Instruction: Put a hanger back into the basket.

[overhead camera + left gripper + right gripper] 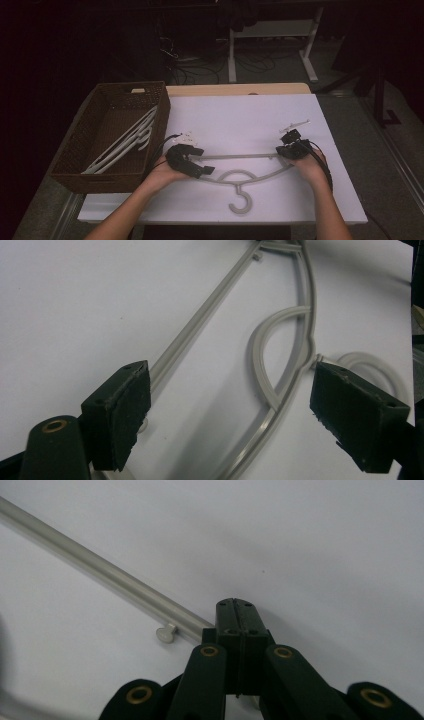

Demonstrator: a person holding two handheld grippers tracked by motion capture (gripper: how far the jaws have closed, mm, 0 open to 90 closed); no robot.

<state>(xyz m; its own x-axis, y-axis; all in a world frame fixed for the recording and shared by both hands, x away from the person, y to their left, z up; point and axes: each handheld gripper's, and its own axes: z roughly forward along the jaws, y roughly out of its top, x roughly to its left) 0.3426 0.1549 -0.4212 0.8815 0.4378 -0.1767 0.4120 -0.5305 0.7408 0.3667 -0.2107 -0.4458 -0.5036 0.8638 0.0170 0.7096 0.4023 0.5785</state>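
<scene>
From my remote station, I see the grey hanger [240, 172] lying flat on the white table [240, 120], stretched between my two grippers with its hook turned toward the person. My right gripper [292, 147] has its jaws pressed together at the hanger's far end; in the right gripper view the hanger's bar [100, 575] runs in under the pads, so it appears clamped on that tip. My left gripper [192, 162] stands wide open over the opposite end, holding nothing: in the left gripper view the bar and the curved shoulder [280, 405] pass between its spread pads [125, 410]. Just beyond the left gripper sits a wicker basket [75, 150] with more pale hangers [127, 142] inside.
</scene>
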